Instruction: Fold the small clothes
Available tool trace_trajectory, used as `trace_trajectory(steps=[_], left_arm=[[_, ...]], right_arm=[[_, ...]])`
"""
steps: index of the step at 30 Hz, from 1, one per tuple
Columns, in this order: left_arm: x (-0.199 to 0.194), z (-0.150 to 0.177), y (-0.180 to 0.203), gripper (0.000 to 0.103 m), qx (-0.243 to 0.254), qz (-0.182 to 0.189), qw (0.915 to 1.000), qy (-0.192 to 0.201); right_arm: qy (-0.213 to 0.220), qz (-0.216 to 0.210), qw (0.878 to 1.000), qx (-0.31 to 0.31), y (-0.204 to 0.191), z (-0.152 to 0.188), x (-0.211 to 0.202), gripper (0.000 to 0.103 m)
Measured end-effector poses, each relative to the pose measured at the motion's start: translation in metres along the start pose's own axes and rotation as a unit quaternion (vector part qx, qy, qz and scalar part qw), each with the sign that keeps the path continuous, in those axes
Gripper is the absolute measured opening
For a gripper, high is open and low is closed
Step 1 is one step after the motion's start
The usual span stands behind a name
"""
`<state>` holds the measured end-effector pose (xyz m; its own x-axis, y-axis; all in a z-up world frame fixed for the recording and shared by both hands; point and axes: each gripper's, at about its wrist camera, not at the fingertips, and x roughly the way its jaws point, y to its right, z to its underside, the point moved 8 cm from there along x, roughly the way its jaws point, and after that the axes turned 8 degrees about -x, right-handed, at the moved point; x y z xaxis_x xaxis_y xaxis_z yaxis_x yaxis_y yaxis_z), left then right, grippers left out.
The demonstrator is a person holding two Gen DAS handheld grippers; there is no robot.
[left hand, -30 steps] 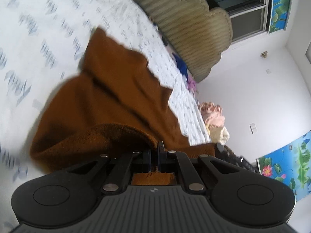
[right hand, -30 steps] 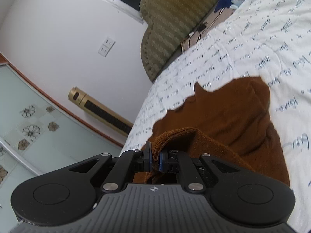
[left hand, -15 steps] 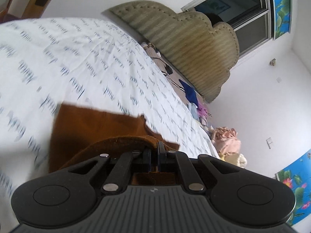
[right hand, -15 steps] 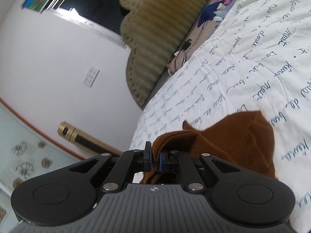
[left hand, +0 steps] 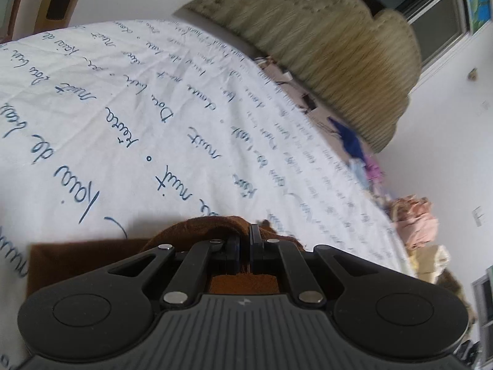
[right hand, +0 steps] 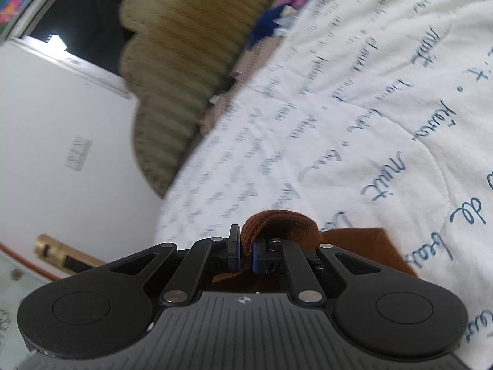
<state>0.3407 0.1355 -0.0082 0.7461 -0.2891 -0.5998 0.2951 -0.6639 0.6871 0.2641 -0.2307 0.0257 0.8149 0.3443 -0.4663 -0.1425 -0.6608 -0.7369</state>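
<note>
Left wrist view: the left gripper (left hand: 244, 240) is seen clenched on a raised fold of the brown garment (left hand: 77, 256), the cloth being pinched between the two dark pads. The rest of the garment is laid flat on the white bedspread (left hand: 129, 141), which is printed with blue handwritten script; only a strip of brown is visible beside and beneath the gripper body. A tufted olive headboard (left hand: 332, 58) is shown at the far end of the bed, with a pile of small clothes (left hand: 416, 219) near the bed's far edge.

Right wrist view: the right gripper (right hand: 245, 251) is likewise closed on a bunched ridge of the brown garment (right hand: 279, 223), which bulges above the blue-lined pads. A flat corner of the garment is seen just right of the gripper, resting on the bedspread (right hand: 369, 86).
</note>
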Motion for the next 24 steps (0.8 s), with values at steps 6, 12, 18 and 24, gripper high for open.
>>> trace_trajectory(steps=[6,12,18,24], left_arm=[[0.023,-0.007,-0.008,0.006,0.021,-0.044,0.9988,0.004],[0.022,-0.010,-0.020,0.006,0.015,-0.058,0.9981,-0.012],[-0.010,-0.021,-0.004,0.006,0.056,-0.068,0.9958,0.025],[-0.035,-0.005,0.009,0.006,0.110,-0.085,0.9891,0.050]], right_arm=[[-0.029,0.043,0.999,0.011,0.025,0.007,0.035,0.013],[-0.035,0.056,0.998,0.006,0.024,0.005,0.039,0.024],[0.017,0.027,0.998,-0.045,-0.013,-0.019,0.005,0.046],[-0.046,0.000,0.985,-0.166,-0.056,0.026,-0.019,0.046]])
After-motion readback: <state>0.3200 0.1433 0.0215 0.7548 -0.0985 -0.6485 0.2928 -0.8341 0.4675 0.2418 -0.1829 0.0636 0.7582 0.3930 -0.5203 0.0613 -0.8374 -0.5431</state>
